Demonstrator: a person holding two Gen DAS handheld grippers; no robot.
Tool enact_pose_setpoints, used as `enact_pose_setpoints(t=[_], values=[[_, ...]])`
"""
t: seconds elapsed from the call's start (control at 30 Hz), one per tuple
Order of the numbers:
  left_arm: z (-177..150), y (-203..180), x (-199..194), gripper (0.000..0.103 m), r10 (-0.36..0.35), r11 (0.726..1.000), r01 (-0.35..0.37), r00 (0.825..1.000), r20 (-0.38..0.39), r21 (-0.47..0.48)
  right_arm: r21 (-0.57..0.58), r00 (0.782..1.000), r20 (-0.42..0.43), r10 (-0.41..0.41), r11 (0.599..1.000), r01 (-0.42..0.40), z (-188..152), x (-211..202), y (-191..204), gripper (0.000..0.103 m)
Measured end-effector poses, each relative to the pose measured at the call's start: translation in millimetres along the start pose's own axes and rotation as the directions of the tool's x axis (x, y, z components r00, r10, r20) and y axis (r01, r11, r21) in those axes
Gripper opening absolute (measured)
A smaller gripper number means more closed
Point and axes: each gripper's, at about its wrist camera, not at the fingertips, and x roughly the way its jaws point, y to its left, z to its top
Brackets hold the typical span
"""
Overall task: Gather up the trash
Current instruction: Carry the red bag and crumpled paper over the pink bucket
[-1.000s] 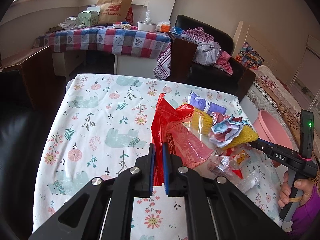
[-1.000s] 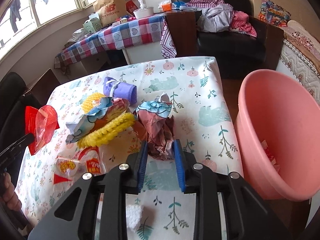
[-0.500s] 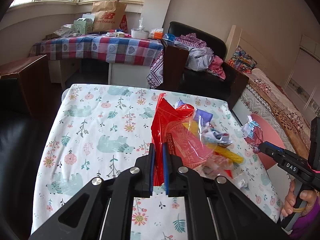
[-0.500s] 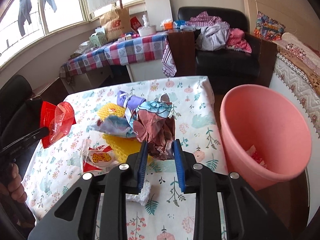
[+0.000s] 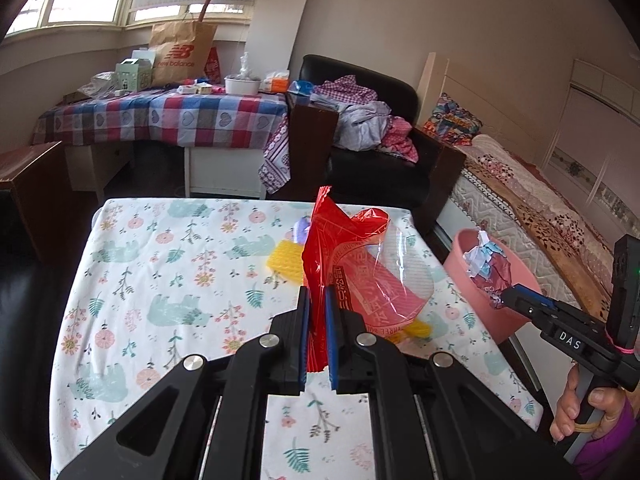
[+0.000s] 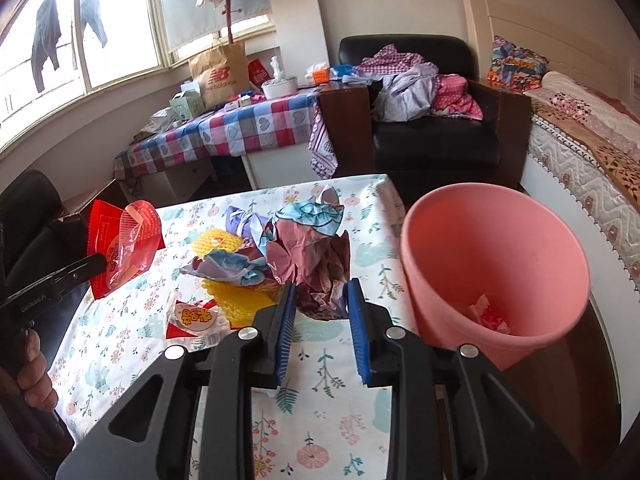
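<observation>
Meanwhile, left gripper pinches a red wrapper above the table; right gripper clamps crumpled paper (maroon and blue) left of the pink bin.

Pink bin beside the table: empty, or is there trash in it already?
Nearly empty. The pink bin stands upright, with only a few red and white scraps at the bottom and bare walls above them.

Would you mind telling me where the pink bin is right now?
The pink bin stands on the floor just off the right edge of the floral-cloth table, between it and the bed, right of the crumpled wrapper in the right gripper.
</observation>
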Motion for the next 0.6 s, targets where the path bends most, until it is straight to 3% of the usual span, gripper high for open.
enact_pose_setpoints(t=[0.6], values=[[23.2,-79.3,15.9,0.006,-0.124,0.987,0.12,0.992,0.026,0.11,0.124,0.99,0.082,-0.113,0.987,0.103,0.4,-25.5,-62.0,0.027]])
